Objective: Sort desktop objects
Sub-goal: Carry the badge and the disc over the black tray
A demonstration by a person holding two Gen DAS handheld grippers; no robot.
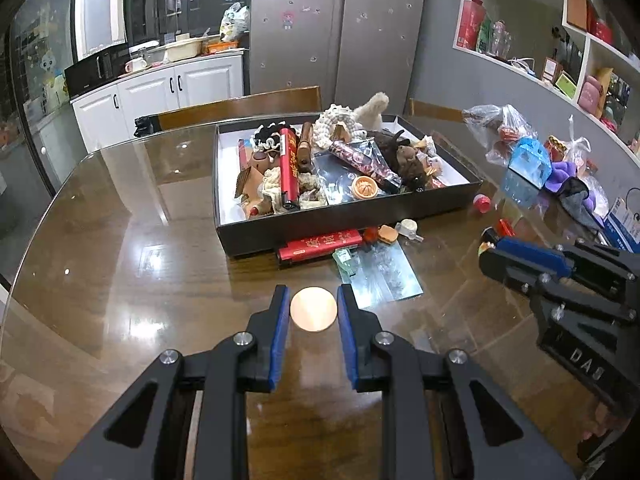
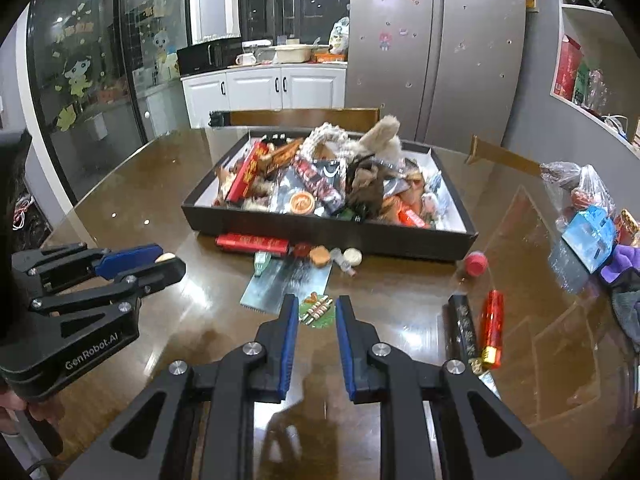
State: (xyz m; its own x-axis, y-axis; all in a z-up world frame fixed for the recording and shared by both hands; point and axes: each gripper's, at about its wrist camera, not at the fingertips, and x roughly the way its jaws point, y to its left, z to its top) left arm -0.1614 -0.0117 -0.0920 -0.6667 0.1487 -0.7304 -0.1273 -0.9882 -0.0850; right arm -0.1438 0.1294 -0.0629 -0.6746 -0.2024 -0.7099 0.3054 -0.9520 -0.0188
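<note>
In the left wrist view, my left gripper (image 1: 313, 296) is shut on a round, flat peach-coloured disc (image 1: 313, 314), held above the glossy brown table (image 1: 120, 260). The right wrist view shows my right gripper (image 2: 317, 302) shut on a small green toy plate with skewers (image 2: 318, 315), also off the table. Each gripper appears in the other's view: the right one (image 1: 486, 248) at the right, the left one (image 2: 170, 260) at the left with the peach disc edge showing. Ahead stands a black box (image 1: 348, 222) piled with toys, tubes and plush items.
Loose in front of the box lie a red tube (image 1: 320, 245), a foil bag (image 1: 380, 276), a toy burger (image 1: 388, 234) and a red cap (image 2: 476, 264). A black tube (image 2: 464, 328) and red cracker (image 2: 493, 326) lie at right. Plastic bags (image 1: 520, 136) crowd the right edge.
</note>
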